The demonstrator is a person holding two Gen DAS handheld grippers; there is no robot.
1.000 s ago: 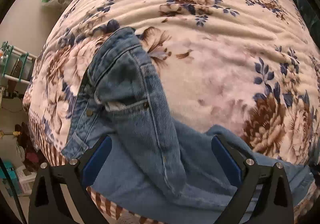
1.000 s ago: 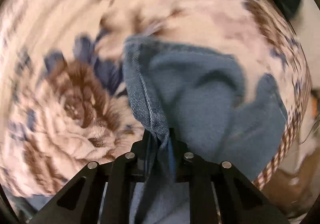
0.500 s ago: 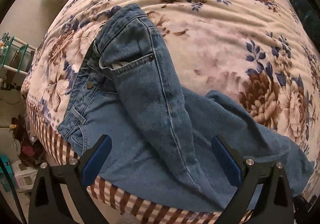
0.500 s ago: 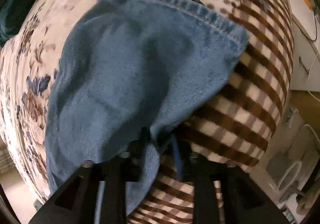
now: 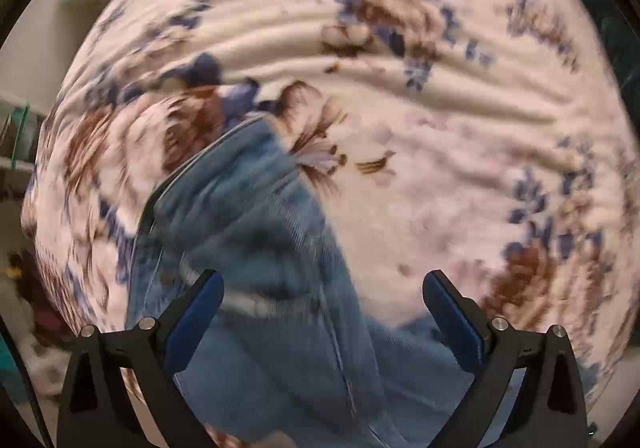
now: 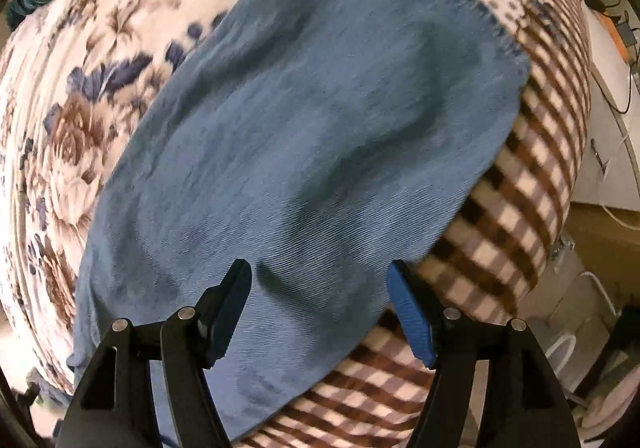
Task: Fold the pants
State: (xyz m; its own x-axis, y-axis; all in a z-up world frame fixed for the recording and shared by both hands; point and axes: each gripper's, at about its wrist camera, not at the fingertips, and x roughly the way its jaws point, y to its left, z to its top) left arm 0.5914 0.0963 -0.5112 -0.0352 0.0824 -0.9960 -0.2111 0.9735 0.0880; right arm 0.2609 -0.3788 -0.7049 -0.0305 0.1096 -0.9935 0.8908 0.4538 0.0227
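Observation:
Blue denim pants lie on a floral bedspread. In the left wrist view the waistband end of the pants (image 5: 260, 240) is blurred, running from the centre down between the fingers. My left gripper (image 5: 323, 288) is open and empty, just above the denim. In the right wrist view a pant leg (image 6: 320, 128) lies flat, its hem at the top right near the bed's edge. My right gripper (image 6: 320, 280) is open and empty over the leg's near part.
The floral bedspread (image 5: 440, 128) covers the bed; its brown checked border (image 6: 520, 208) hangs over the edge at right. Beyond the edge are cables and a white object on the floor (image 6: 560, 348). Shelving and boxes (image 5: 24, 136) stand at far left.
My right gripper has opened and let go of the pant leg, which now lies flat. My left gripper has moved forward and lower over the waistband; its view is blurred.

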